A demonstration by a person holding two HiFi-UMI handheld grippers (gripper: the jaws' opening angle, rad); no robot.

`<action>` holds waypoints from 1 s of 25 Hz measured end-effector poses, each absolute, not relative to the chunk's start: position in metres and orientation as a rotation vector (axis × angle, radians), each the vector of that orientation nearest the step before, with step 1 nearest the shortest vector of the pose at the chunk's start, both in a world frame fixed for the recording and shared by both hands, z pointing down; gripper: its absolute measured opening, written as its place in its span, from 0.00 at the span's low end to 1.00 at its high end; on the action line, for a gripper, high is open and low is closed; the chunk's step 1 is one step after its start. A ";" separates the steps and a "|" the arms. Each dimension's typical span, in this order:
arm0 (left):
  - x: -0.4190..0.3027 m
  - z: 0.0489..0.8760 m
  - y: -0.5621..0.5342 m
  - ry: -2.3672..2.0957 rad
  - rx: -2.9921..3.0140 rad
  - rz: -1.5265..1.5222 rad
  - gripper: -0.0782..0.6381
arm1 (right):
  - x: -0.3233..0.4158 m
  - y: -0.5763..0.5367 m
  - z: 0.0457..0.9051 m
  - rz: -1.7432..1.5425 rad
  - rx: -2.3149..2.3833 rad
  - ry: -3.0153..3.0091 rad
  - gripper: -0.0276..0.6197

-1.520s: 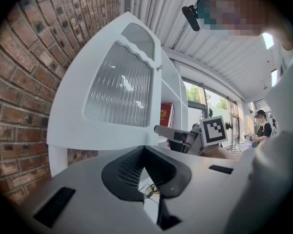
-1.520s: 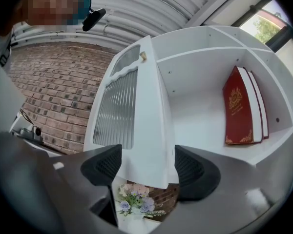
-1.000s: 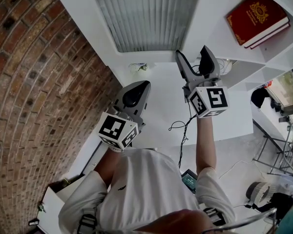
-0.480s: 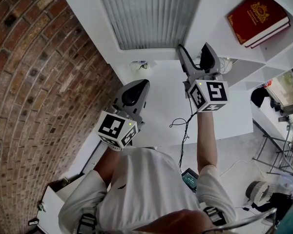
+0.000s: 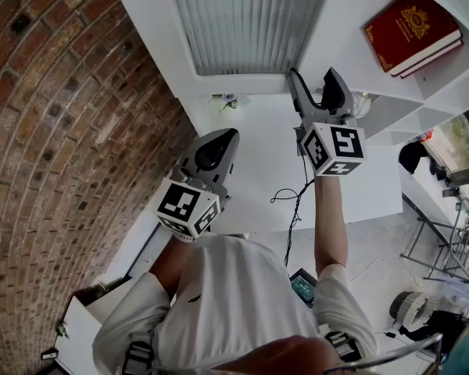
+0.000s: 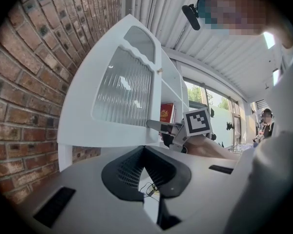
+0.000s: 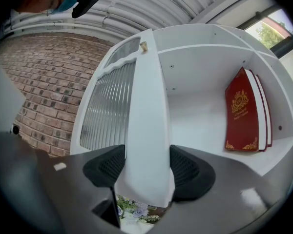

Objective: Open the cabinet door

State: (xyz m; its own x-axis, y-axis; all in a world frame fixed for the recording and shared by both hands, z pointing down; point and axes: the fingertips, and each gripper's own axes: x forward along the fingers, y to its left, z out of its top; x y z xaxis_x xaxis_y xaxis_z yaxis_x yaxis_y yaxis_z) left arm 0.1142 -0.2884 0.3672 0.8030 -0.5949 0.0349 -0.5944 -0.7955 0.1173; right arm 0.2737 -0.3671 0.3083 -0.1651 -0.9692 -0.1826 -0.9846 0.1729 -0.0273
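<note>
The white cabinet door, with a ribbed glass panel, stands ajar in front of the open shelves. My right gripper reaches up to the door's free edge. In the right gripper view that edge fills the gap of the right gripper. The jaws are closing and both pads touch the door's two faces. A small brass knob sits higher on the same edge. My left gripper hangs lower and to the left, away from the door. Its jaws meet at the tips, with nothing between them.
A red book leans on the shelf right of the door. A brick wall runs close on the left. Artificial flowers lie on the white counter below the door, and a black cable trails across it.
The right gripper has edged slightly up against the door's edge and its jaws have narrowed onto it. The left gripper has kept its place.
</note>
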 end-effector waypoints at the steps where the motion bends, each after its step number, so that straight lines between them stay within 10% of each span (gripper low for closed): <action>1: 0.113 0.368 -0.288 -0.953 2.861 -0.007 0.12 | 0.274 -0.367 0.308 0.141 -1.924 2.274 0.50; 25: 0.106 0.368 -0.270 -0.915 2.870 -0.019 0.12 | 0.268 -0.336 0.308 0.145 -1.976 2.218 0.48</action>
